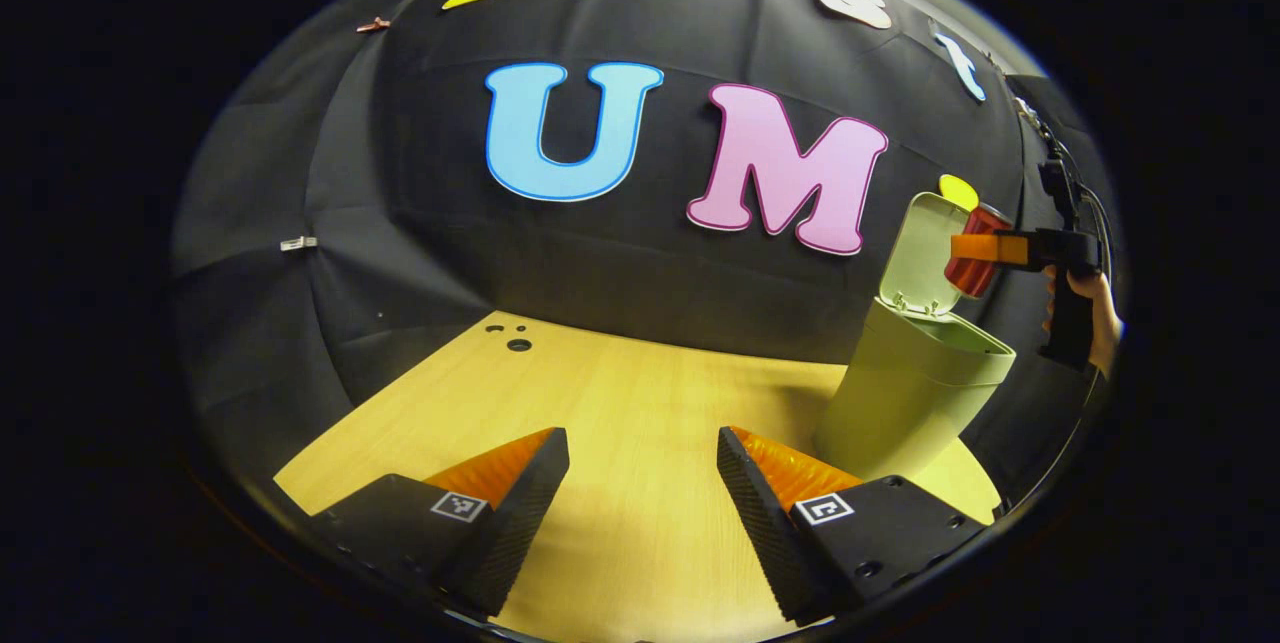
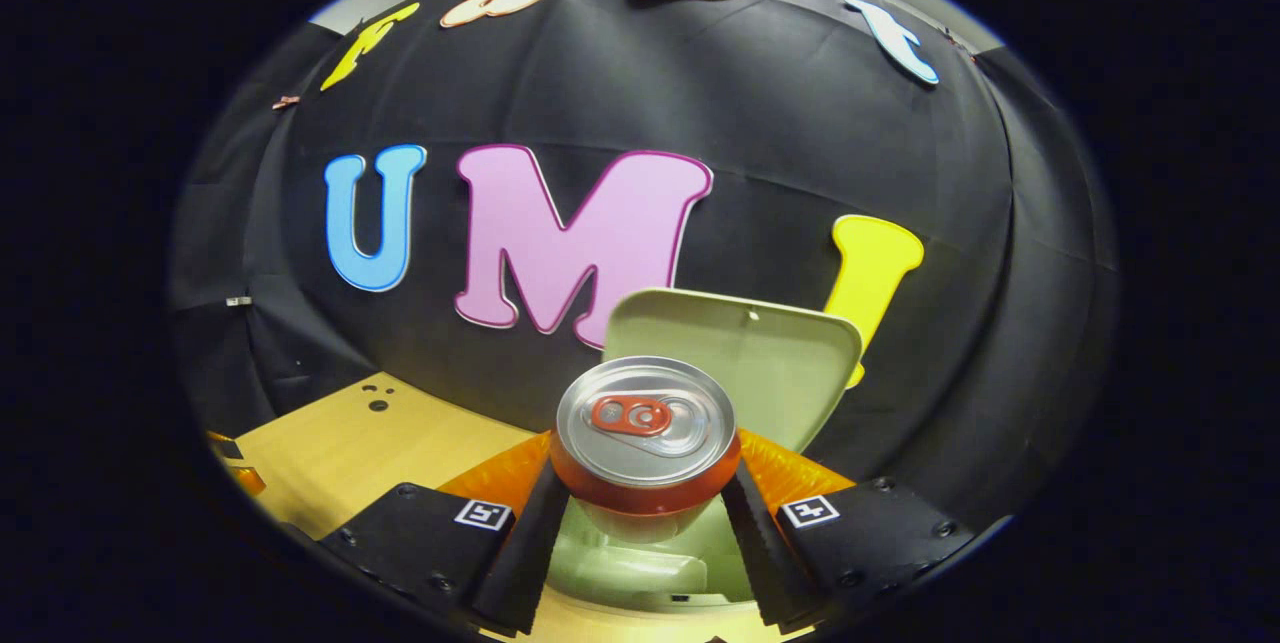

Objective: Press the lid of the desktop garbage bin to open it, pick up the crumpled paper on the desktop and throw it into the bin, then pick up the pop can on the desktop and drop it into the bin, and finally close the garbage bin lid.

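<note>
A pale green garbage bin (image 1: 915, 393) stands at the right of the wooden table, its lid (image 1: 925, 253) swung up and open. In the right gripper view the red pop can (image 2: 645, 443) sits between my right gripper (image 2: 645, 523) fingers, which press on both its sides, silver top toward the camera. Below the can lies the bin's opening (image 2: 640, 563), with the raised lid (image 2: 735, 353) behind. The left gripper view shows that same can (image 1: 975, 263) held just over the bin's rim by the far gripper and a hand (image 1: 1100, 318). My left gripper (image 1: 640, 483) hovers open above bare table.
The light wooden table (image 1: 620, 393) stretches left of the bin, with small dark holes (image 1: 515, 338) near its far edge. Black cloth walls close in behind and on both sides. A table corner (image 2: 340, 443) lies left of the right gripper.
</note>
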Tool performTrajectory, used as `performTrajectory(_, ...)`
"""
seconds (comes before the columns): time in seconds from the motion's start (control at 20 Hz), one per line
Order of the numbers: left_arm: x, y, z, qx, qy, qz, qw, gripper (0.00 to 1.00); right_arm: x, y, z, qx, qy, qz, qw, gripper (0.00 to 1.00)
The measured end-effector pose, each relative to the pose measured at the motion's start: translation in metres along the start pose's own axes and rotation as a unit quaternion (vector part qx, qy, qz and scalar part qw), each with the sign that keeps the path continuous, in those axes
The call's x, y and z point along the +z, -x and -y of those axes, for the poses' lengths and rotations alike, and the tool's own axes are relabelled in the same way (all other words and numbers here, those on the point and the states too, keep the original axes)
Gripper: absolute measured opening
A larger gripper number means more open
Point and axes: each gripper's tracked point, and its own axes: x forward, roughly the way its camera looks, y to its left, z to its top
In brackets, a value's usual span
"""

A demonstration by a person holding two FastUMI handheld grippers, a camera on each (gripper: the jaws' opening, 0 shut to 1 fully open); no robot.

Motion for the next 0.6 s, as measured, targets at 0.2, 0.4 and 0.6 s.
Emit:
performTrajectory(0.2,-0.005,-0.013,0.014,-0.008,-0.018,-0.008,1.000,0.96,-0.024,-0.010,0.026,-0.020,0.010,-0.021,1.000,0.82)
performTrajectory(0.4,-0.018,-0.017,0.020,-0.011,-0.032,-0.023,0.999,0.96,-0.048,-0.013,0.038,-0.024,-0.004,-0.045,0.999,0.82)
performTrajectory(0.6,-0.029,-0.016,0.023,-0.011,-0.036,-0.035,0.999,0.96,-0.063,-0.013,0.040,-0.021,-0.005,-0.055,0.998,0.83)
